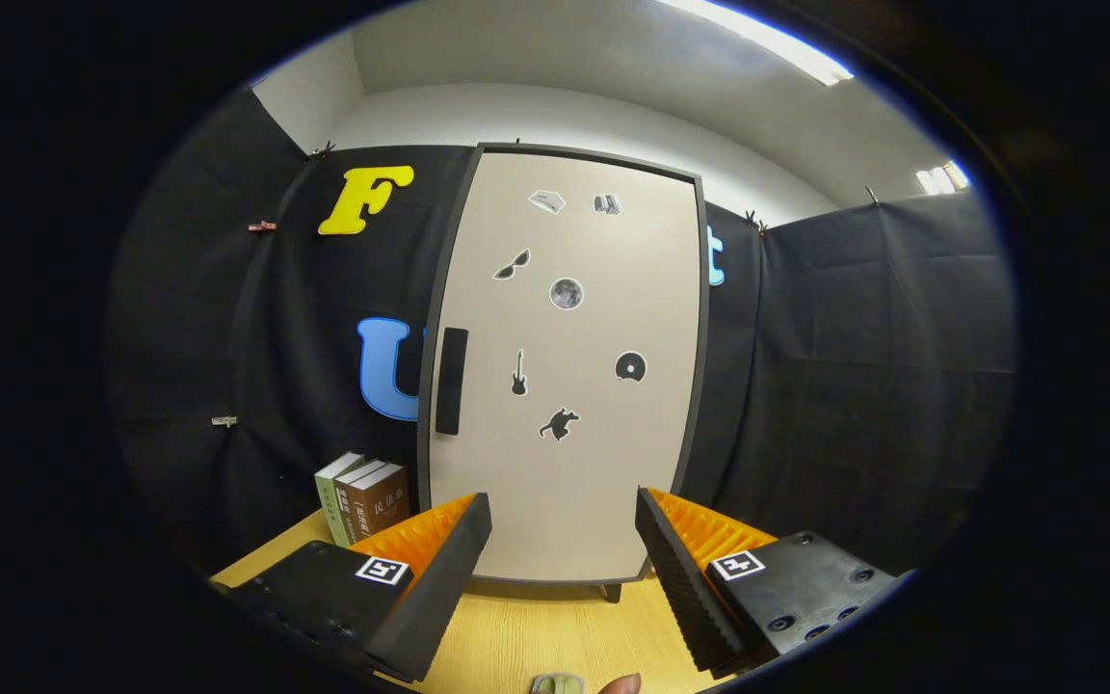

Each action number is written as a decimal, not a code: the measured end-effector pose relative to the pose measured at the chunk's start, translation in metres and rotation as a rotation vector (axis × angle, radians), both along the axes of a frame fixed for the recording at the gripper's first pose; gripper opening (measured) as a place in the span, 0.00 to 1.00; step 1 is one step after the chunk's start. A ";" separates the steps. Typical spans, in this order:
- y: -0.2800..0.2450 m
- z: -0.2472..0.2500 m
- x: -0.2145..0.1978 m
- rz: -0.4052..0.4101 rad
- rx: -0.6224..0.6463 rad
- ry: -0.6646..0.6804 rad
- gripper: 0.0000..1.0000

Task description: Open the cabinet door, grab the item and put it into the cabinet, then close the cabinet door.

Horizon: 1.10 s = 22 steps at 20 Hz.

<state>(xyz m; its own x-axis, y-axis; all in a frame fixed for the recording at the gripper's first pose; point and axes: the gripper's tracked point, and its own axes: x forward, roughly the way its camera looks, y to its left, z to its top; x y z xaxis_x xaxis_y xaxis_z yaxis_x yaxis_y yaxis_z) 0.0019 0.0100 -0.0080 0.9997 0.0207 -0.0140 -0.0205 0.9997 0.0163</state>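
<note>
My gripper (563, 540) was wide open and empty above the wooden tabletop (526, 636). Beyond the fingers stood the cabinet (565, 366), door shut. I judged the door stiff and light; best hold was its dark vertical handle (451, 381). Books (362, 496) stood left of it.

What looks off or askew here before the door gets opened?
Nothing stands out. The cabinet door is shut and square, its handle intact, books upright beside it on the table. The gripper is open, holding nothing.
</note>
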 end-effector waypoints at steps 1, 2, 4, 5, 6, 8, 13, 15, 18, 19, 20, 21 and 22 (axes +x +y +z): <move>0.003 0.000 0.001 0.004 0.003 0.002 0.97; 0.005 -0.002 0.002 0.007 0.006 0.004 0.98; 0.013 -0.001 0.006 0.020 0.011 0.006 0.97; 0.018 0.000 0.009 0.028 0.015 0.003 0.97; 0.023 0.001 0.013 0.036 0.020 0.001 0.97; 0.036 0.006 0.025 0.053 0.036 -0.003 0.97; 0.076 0.027 0.074 0.091 0.075 -0.021 0.97; 0.092 0.031 0.098 0.101 0.085 -0.021 0.97; 0.111 0.034 0.133 0.100 0.108 -0.016 0.97; 0.115 0.035 0.146 0.097 0.108 -0.018 0.97; 0.118 0.035 0.157 0.093 0.101 -0.019 0.97; 0.122 0.034 0.169 0.091 0.098 -0.017 0.97; 0.127 0.032 0.180 0.090 0.098 -0.012 0.97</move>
<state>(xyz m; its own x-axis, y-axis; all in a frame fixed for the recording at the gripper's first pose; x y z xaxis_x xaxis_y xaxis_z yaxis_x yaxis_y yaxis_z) 0.1823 0.1365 0.0238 0.9938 0.1108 0.0044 -0.1106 0.9874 0.1130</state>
